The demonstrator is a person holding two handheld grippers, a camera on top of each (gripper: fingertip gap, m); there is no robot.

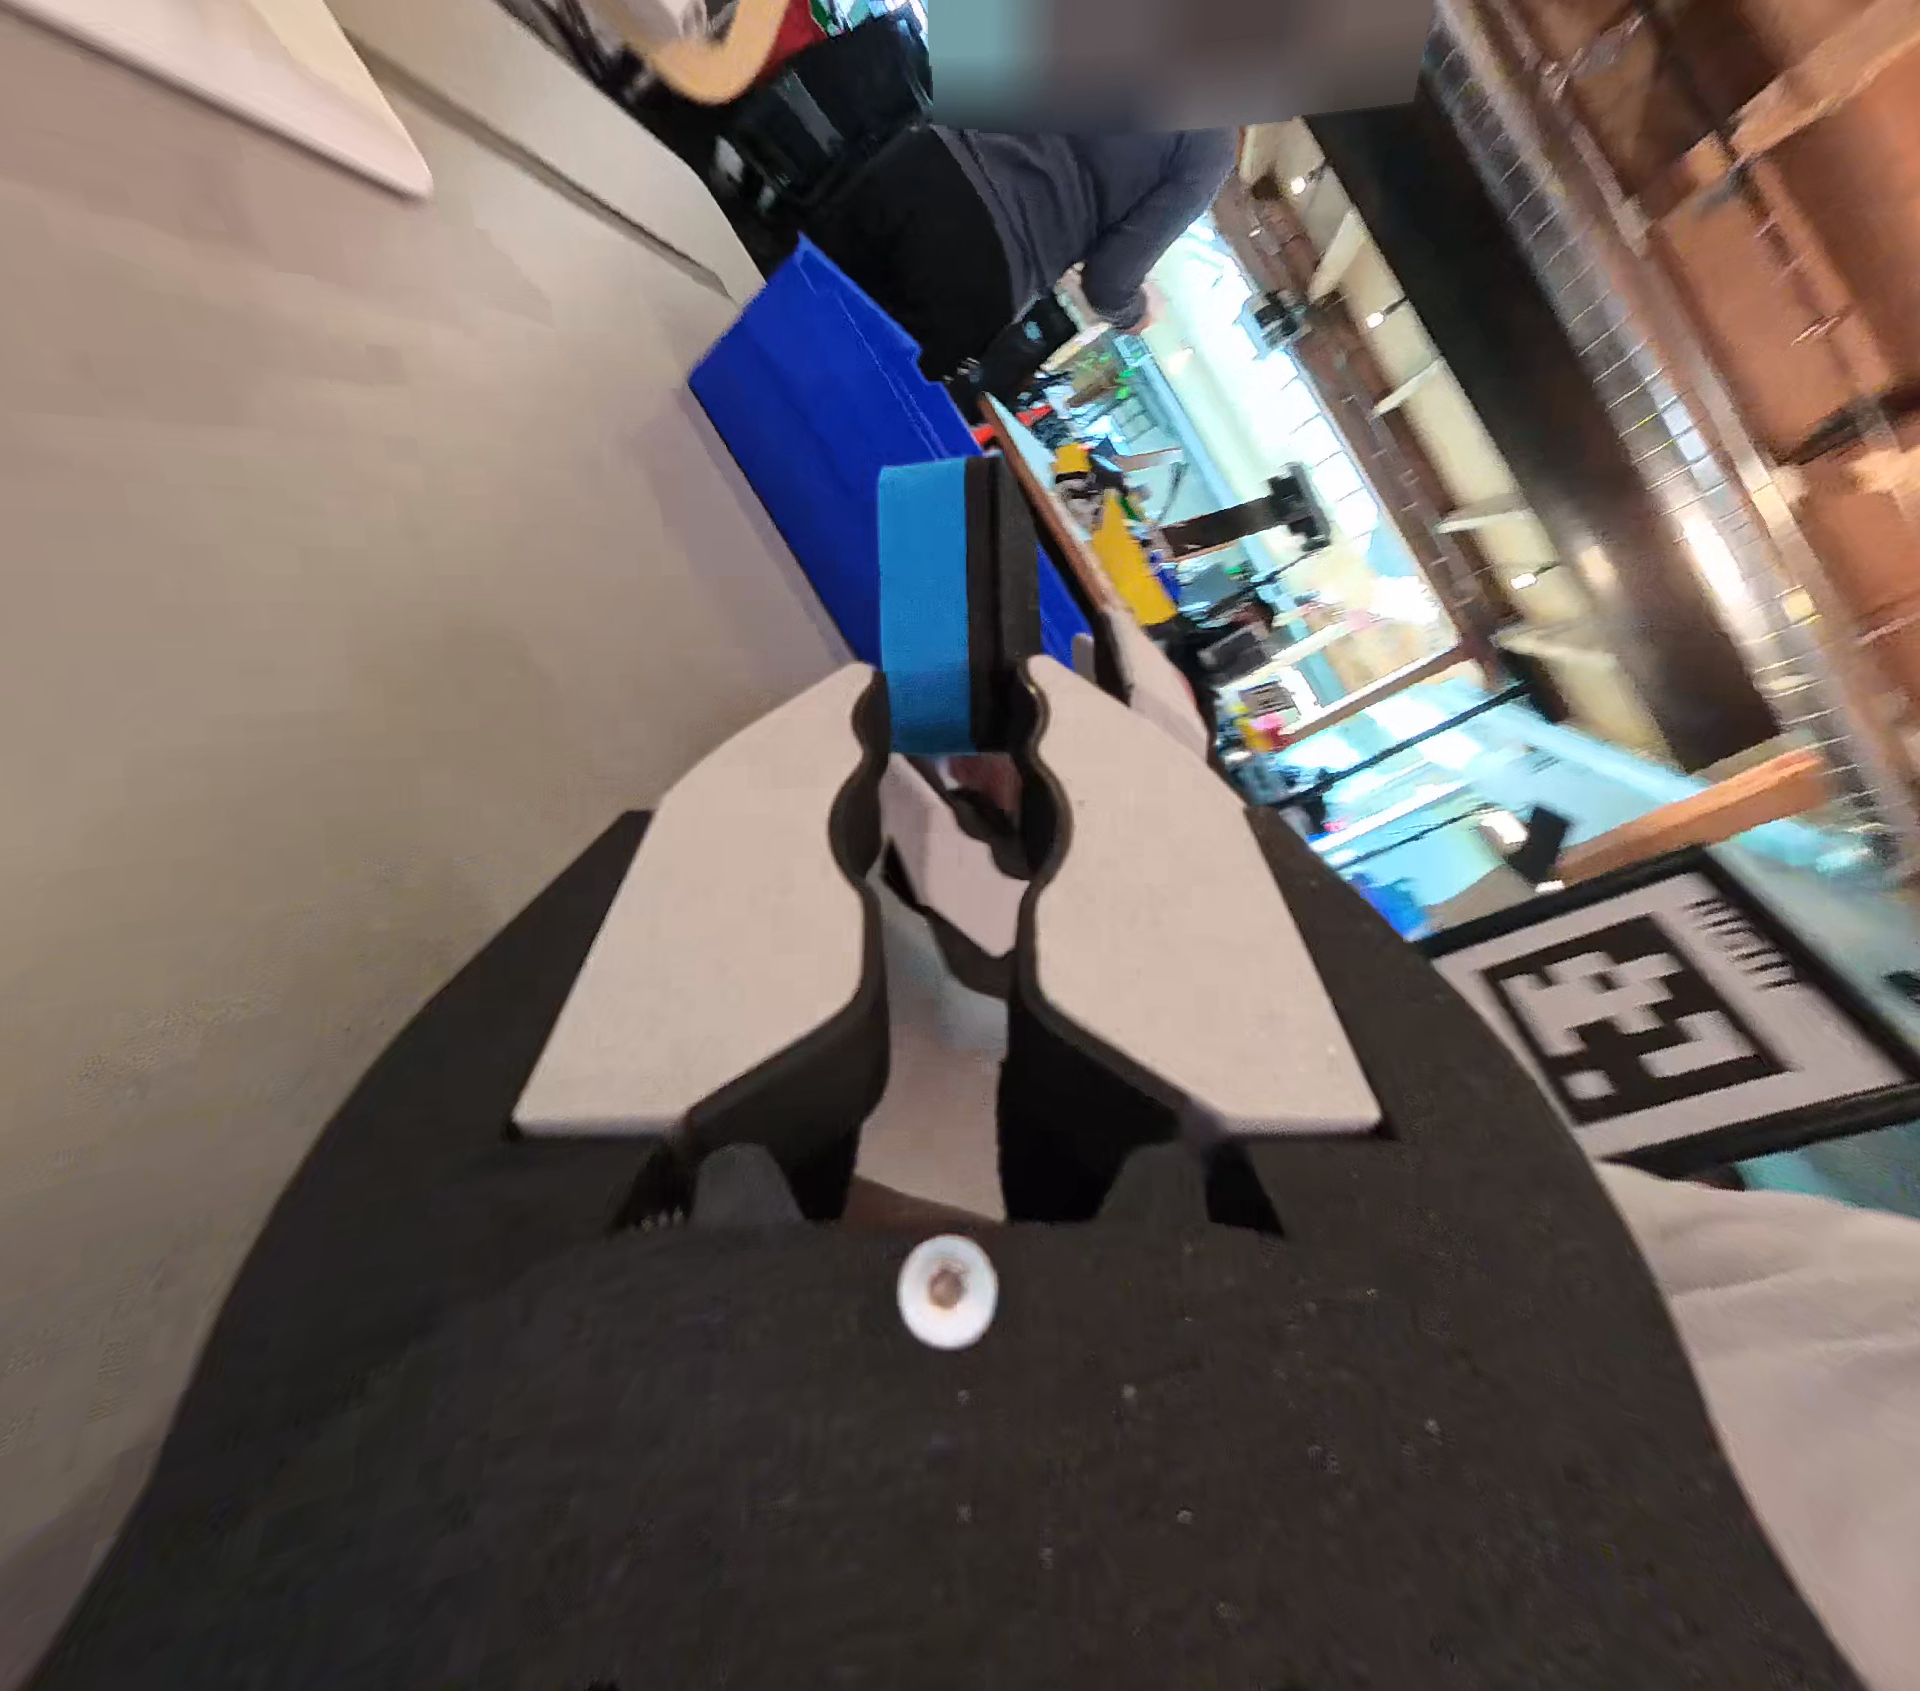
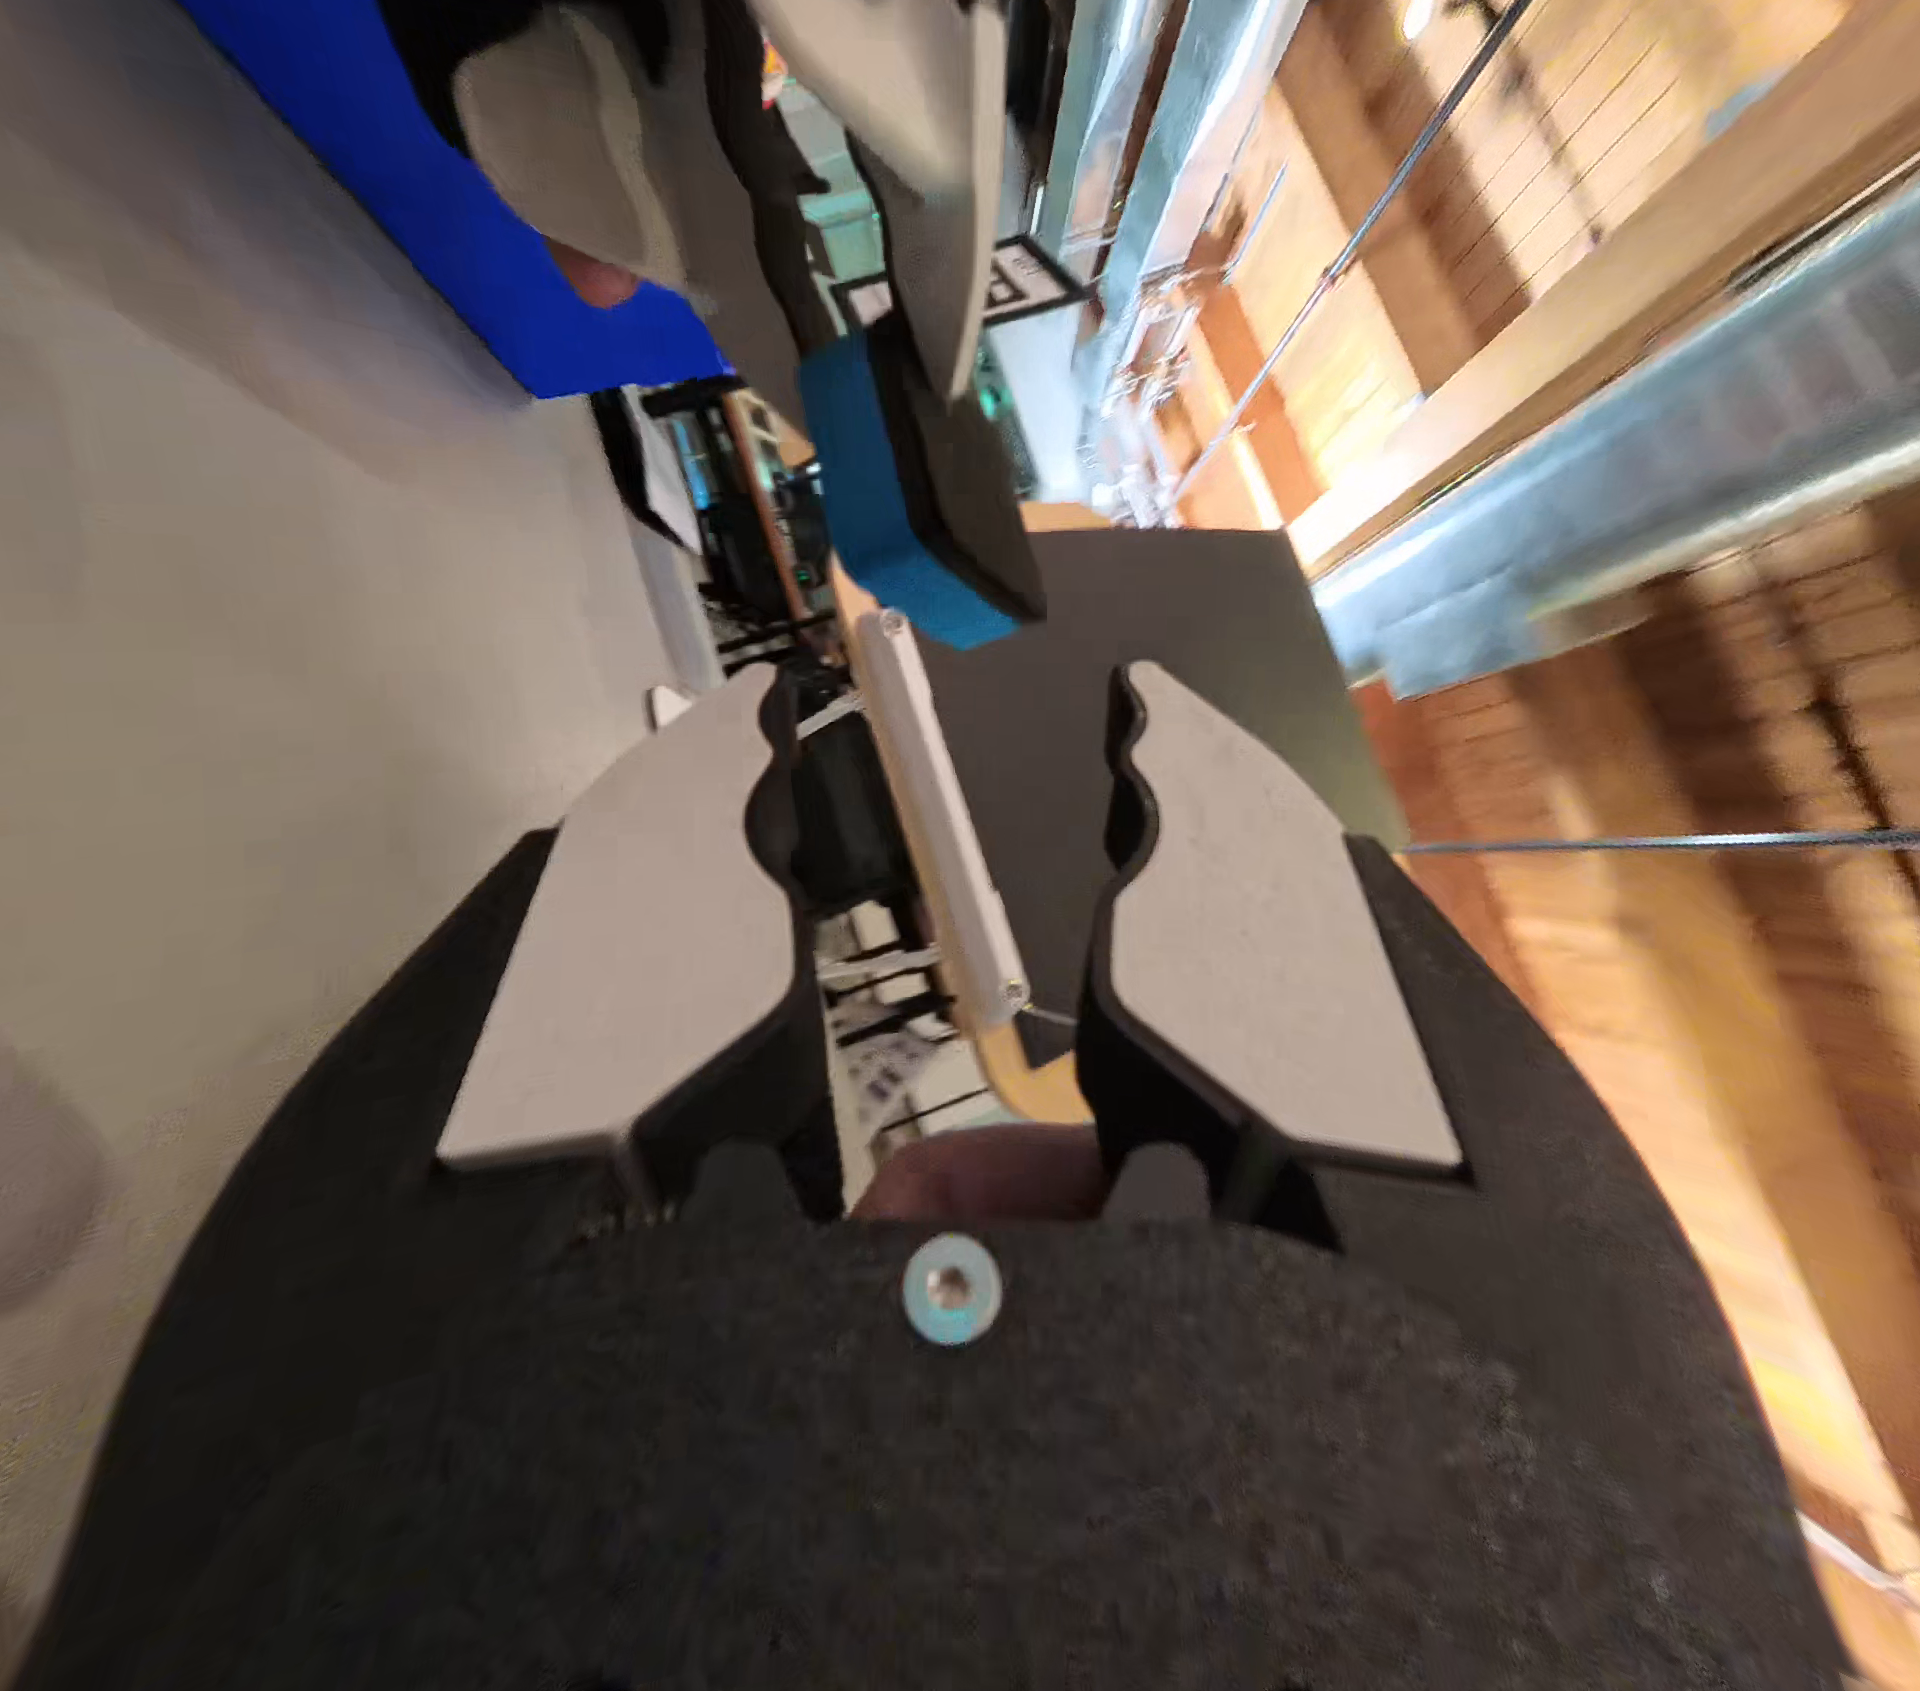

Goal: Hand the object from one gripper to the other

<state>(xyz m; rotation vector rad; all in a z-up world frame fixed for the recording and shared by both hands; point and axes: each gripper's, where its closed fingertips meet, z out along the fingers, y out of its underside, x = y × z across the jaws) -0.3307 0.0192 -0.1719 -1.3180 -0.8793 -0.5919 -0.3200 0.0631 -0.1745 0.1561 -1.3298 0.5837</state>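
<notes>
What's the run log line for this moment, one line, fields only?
phase: handover pending | left gripper: shut on blue-and-black block | right gripper: open, empty, just short of block | backdrop: blue bin

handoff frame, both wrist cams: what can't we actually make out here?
- Left wrist view: the lower end of the blue and black block is hidden between the left gripper fingertips.
- Right wrist view: block and far gripper are motion-blurred; the contact is unclear.
- Right gripper stands open; its gap to the block cannot be judged.
</notes>
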